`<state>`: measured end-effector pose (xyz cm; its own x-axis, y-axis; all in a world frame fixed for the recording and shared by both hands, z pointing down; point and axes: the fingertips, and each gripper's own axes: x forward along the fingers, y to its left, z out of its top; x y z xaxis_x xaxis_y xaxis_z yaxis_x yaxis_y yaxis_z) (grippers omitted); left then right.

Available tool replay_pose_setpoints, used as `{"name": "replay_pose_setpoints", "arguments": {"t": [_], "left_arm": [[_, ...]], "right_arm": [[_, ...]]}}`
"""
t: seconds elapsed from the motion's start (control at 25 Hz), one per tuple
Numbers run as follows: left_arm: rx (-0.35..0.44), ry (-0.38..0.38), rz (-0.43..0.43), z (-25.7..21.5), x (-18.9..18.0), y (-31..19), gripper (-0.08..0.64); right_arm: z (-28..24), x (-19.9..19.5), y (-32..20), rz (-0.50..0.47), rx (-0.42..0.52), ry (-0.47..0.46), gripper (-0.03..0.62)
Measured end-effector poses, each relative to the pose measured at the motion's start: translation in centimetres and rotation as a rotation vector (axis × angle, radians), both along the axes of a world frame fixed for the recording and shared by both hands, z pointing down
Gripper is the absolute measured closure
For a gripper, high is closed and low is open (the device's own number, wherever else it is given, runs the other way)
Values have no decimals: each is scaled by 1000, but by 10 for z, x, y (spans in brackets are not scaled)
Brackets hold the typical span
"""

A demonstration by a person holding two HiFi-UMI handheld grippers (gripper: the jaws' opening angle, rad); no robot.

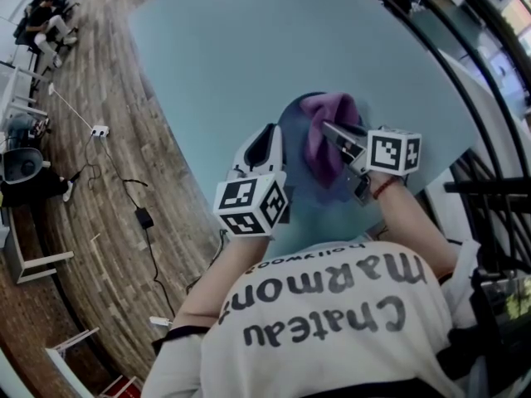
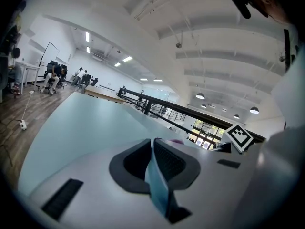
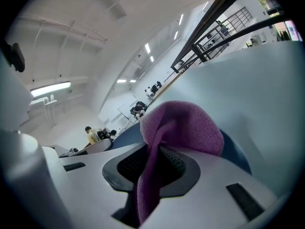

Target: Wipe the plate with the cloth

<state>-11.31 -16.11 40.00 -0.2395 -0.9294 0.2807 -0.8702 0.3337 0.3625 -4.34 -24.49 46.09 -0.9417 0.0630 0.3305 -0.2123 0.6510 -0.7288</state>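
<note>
Slip risk: your left gripper (image 1: 272,136) pinches only the plate (image 1: 330,191) rim; pressing the cloth (image 1: 319,143) clamped in your right gripper (image 1: 333,133) could lever it loose.

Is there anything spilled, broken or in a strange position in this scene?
Nothing stands out. The left gripper clamps the blue plate by its rim, the right gripper holds the purple cloth over it; no spill or damage shows.

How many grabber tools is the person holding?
2. The left gripper pinches the rim of the blue plate; the right gripper holds the purple cloth over that plate. None seems hidden.
</note>
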Motion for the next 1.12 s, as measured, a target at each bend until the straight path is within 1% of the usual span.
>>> {"name": "replay_pose_setpoints", "arguments": {"t": [0.08,0.24,0.32,0.6,0.72,0.84,0.92,1.0,1.12], "left_arm": [[-8,-2,-1,2,1,1,535],[-16,1,-12,5,-2,4,535],[-14,2,-17,5,-3,2,535],[-22,0,-13,2,-4,3,535],[-26,-7,-7,-1,4,-1,535],[-20,-5,-3,-8,4,-3,535],[-17,-4,-1,-10,3,-4,535],[-16,-14,2,-10,4,-5,535],[-8,-32,8,-10,9,-9,535]], "right_arm": [[7,9,-4,23,3,35,506],[23,23,-14,74,10,136,506],[28,28,-20,83,16,170,506],[29,39,-22,108,12,235,506],[31,54,-26,151,-8,272,506],[25,56,-27,197,-58,254,506],[15,48,-21,182,-76,212,506],[4,37,-8,123,-73,159,506],[-15,16,19,-2,-49,72,506]]}}
